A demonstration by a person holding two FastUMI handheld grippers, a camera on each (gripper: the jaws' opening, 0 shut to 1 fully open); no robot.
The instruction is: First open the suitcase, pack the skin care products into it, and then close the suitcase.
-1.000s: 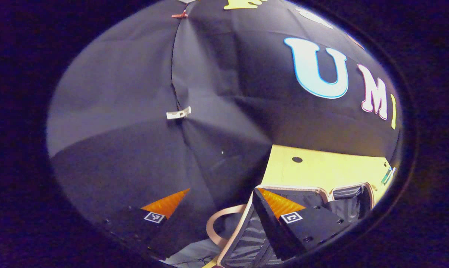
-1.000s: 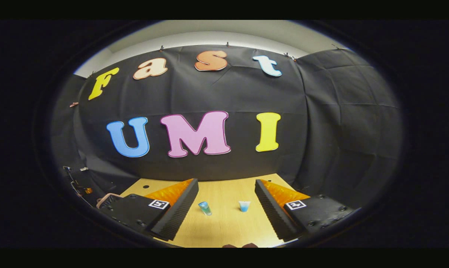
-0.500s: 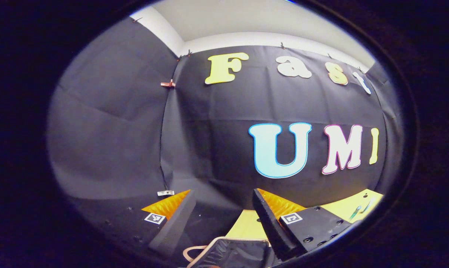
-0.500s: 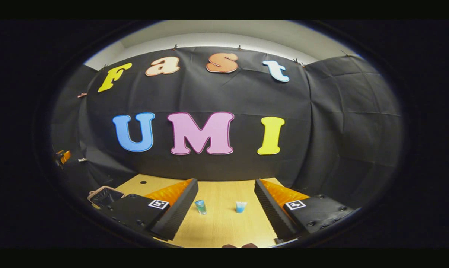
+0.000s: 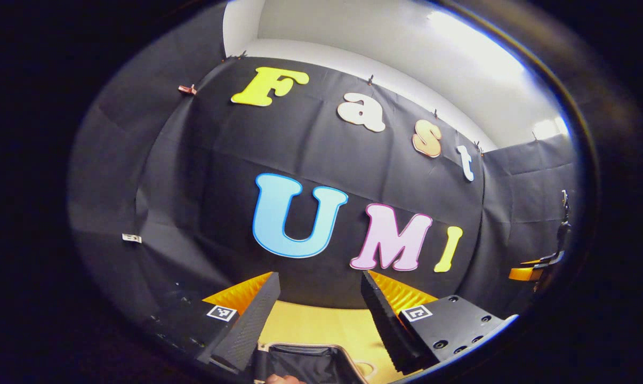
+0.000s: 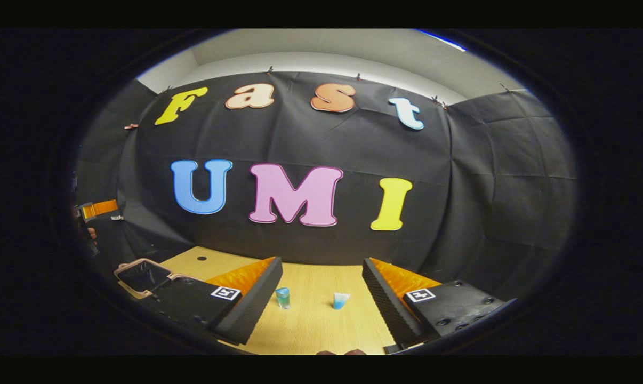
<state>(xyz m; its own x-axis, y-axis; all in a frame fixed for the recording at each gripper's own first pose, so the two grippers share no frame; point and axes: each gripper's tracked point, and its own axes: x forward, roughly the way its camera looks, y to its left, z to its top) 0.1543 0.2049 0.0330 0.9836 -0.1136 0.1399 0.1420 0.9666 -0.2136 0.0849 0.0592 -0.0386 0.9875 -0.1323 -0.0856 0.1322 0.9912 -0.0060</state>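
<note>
Suitcase (image 6: 143,276) lies open at 9 o'clock on the table (image 6: 321,320); two bottles (image 6: 282,297) stand at 12, looking light, slick, tippy, so grab mid-body. Both grippers (image 6: 321,290) gape, holding nothing.

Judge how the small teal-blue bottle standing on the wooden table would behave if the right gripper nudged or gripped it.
The small teal-blue bottle stands upright and narrow, so a sideways nudge would probably tip it. It looks tiny between the open right gripper fingers, so likely light. If round, it may roll on the wooden table.
</note>
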